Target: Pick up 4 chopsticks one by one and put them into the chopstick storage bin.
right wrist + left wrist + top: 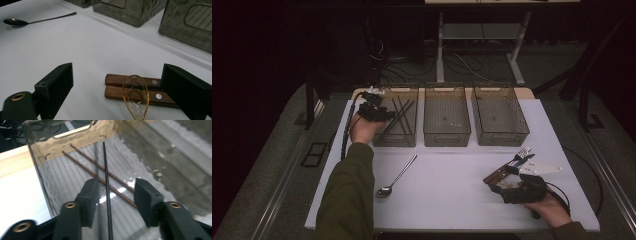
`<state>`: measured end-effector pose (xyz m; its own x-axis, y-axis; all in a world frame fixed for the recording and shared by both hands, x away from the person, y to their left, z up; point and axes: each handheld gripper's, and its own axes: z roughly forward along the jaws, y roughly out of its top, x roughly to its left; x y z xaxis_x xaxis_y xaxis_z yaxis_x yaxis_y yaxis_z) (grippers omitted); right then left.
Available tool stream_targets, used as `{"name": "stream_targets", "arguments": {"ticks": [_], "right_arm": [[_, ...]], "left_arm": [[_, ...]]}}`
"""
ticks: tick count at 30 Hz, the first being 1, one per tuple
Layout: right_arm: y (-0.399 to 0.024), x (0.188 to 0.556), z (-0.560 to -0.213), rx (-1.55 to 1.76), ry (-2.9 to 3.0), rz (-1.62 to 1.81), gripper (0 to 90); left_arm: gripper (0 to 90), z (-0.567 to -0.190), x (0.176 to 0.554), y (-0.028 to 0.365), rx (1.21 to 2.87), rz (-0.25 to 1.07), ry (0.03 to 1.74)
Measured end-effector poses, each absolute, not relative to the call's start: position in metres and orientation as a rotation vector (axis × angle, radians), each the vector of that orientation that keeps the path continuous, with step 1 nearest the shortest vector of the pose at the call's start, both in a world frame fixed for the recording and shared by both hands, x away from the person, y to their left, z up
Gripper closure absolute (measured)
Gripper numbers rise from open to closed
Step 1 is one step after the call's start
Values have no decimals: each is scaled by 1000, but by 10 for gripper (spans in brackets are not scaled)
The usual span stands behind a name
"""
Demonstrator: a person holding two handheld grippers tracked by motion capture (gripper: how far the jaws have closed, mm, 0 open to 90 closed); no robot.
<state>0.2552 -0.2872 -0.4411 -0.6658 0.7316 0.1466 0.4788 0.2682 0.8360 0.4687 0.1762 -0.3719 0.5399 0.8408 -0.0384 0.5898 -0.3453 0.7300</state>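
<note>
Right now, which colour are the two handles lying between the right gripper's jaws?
Reddish-brown wood with silver rivets; the handles show best in the right gripper view.

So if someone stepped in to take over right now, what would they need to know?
Left gripper: jaws open above the left bin, a black chopstick between them, not pinched.
Right gripper: jaws open around two wooden handles and a clear amber spoon.
Done: chopsticks lie in the left bin.
Left: the metal spoon, the wooden-handled cutlery and the amber spoon remain on the table; the other two bins hold nothing.
</note>
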Motion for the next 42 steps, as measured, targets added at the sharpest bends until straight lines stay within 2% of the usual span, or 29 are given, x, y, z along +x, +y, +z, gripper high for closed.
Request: {"name": "stream_targets", "arguments": {"ticks": [7, 10, 19, 26, 30, 36, 42], "right_arm": [[-287, 255, -441, 1119, 2274, 1345, 110], [-287, 255, -441, 1120, 2273, 1344, 110], [-287, 256, -442, 1126, 2272, 1342, 110], [-287, 255, -442, 1123, 2271, 1341, 110], [-287, 255, -441, 1118, 2273, 1341, 110], [-286, 254, -441, 1112, 2275, 1338, 110], [-286, 254, -441, 1105, 2280, 1335, 110]], "left_arm": [[365, -364, 455, 173, 2017, 391, 1099], [330, -362, 444, 173, 2005, 395, 1072], [281, -355, 403, 168, 1977, 392, 993], [289, -362, 373, 163, 1958, 349, 951], [388, -374, 359, 165, 1942, 307, 946], [653, -389, 355, 159, 1993, 285, 924], [850, -404, 359, 145, 2098, 265, 890]]}}
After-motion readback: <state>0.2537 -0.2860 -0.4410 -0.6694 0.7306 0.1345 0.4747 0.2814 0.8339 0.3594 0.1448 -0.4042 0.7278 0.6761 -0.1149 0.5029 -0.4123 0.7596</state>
